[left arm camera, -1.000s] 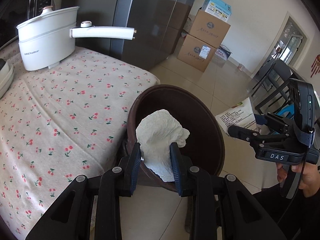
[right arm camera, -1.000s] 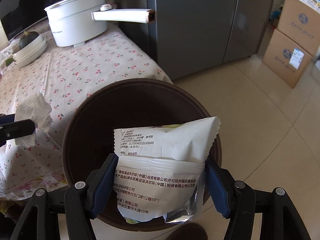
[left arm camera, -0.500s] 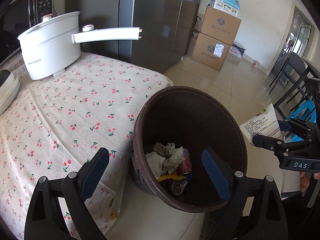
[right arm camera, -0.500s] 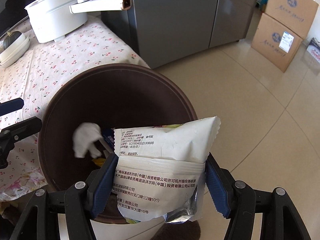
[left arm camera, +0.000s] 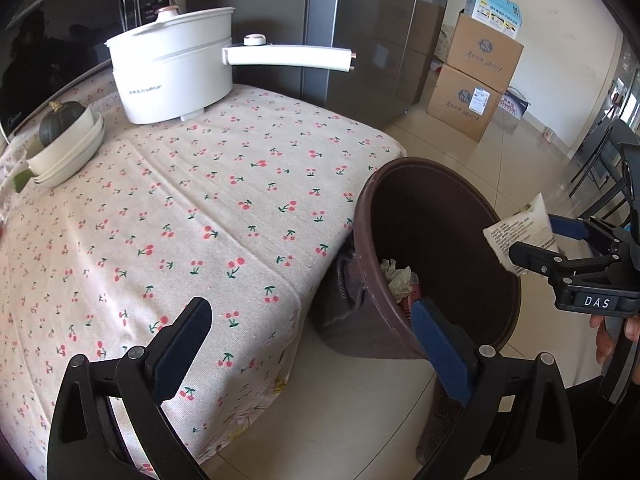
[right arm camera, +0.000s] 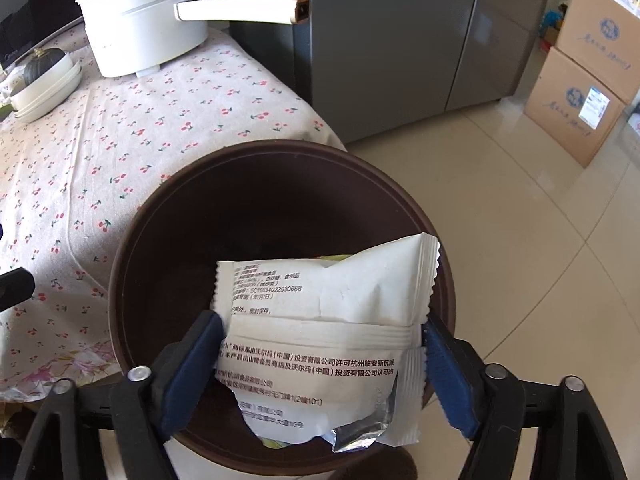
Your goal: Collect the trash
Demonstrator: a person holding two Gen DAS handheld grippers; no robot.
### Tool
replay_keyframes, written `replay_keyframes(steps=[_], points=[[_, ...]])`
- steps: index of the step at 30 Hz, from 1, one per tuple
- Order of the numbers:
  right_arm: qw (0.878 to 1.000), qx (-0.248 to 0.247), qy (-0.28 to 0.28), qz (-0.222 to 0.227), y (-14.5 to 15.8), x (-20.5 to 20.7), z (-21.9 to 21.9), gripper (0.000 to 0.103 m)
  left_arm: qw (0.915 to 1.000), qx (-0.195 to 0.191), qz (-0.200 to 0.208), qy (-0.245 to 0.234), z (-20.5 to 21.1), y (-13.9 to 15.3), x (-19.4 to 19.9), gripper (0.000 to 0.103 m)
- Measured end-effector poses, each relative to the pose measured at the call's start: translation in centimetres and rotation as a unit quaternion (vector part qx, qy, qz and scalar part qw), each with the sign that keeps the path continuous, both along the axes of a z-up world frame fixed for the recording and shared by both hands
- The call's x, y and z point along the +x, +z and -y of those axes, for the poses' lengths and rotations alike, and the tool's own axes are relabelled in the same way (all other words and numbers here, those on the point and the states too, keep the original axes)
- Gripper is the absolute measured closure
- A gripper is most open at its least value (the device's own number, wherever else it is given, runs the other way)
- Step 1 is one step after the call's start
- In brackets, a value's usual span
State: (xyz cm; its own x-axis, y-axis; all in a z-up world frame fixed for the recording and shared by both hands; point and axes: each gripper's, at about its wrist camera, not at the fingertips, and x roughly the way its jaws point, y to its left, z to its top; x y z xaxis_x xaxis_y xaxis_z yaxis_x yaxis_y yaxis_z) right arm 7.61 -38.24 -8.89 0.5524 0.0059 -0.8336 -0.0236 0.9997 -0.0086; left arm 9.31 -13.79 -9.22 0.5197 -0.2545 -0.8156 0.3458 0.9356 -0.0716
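Observation:
A dark brown bin (left arm camera: 364,240) stands on the floor against the table's corner, with crumpled tissue (left arm camera: 396,280) and other scraps inside. My left gripper (left arm camera: 310,308) hangs over the table edge and the bin's near rim. Its jaws are opening wide and nothing is between them. My right gripper (right arm camera: 320,320) is over the bin's mouth (right arm camera: 132,280), also opening. A white printed snack wrapper (right arm camera: 320,340) sits loose between its blue pads (right arm camera: 444,368). The left wrist view shows that wrapper (left arm camera: 516,232) and the right gripper (left arm camera: 536,238) above the bin's far rim.
The table (left arm camera: 180,220) has a cherry-print cloth, a white long-handled pot (left arm camera: 172,68) and stacked bowls with a dark squash (left arm camera: 64,144). A grey fridge (right arm camera: 400,40) stands behind, cardboard boxes (left arm camera: 476,80) sit on the tiled floor, and a dark chair (left arm camera: 600,160) is at the right.
My left gripper let the white tissue fall into the bin, opened wide and swung left toward the table. My right jaws have spread apart around the wrapper.

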Motion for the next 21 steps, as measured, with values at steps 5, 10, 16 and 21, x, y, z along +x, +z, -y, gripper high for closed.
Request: replay_keyframes(steps=[5, 10, 16, 21], points=[[1.0, -0.021, 0.017, 0.01, 0.9, 0.0, -2.2, 0.003, 0.9997, -0.004, 0.005, 0.025, -2.2, 0.9, -1.0, 0.002], [0.999, -0.032, 0.034, 0.028, 1.7, -0.7, -4.2, 0.003, 0.9989, -0.008, 0.008, 0.046, -4.1, 1.5, -2.2, 0.002], [0.997, -0.029, 0.042, 0.05, 2.8, -2.2, -6.3, 0.003, 0.9962, -0.01, 0.017, 0.085, -6.2, 2.1, -4.2, 0.002], [0.999, -0.022, 0.02, 0.041, 3.1, -4.2, -7.2, 0.003, 0.992, -0.004, 0.031, 0.122, -7.3, 2.7, -6.9, 0.002]])
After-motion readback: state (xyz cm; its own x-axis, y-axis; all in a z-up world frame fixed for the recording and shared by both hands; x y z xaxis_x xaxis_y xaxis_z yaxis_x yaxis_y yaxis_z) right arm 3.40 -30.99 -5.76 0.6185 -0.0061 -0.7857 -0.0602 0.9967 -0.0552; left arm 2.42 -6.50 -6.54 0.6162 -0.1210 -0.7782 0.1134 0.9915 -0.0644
